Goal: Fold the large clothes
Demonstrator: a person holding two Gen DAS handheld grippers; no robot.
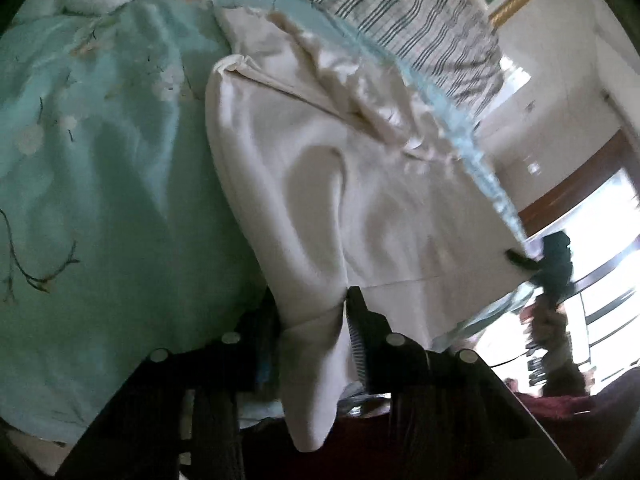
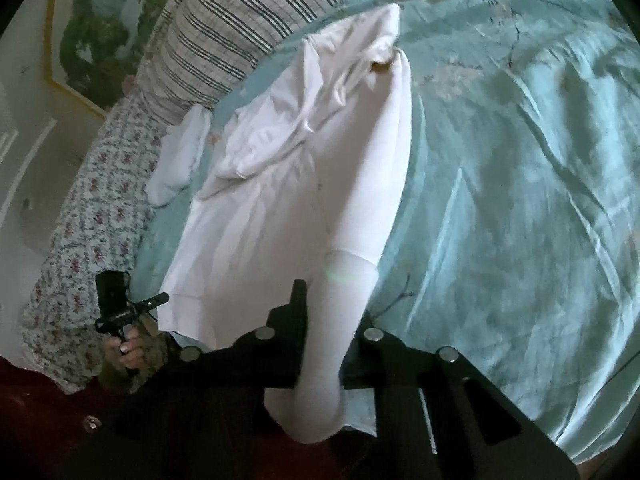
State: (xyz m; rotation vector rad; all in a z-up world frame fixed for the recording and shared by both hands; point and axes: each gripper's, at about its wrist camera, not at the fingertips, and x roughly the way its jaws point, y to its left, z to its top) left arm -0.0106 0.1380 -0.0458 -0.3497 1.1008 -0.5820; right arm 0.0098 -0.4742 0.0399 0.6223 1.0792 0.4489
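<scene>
My left fingers [image 1: 316,316] are clamped on one near corner of the white garment [image 1: 320,184]; my right fingers [image 2: 332,312] are clamped on the other near corner, a cuffed end hanging below them. Beyond both pairs the garment lies lengthwise on the teal bedspread [image 1: 100,180], its far end bunched near the striped pillow [image 2: 248,28]. To fold well, I judge both corners should lift together, level and taut, then travel forward onto the far edge.
</scene>
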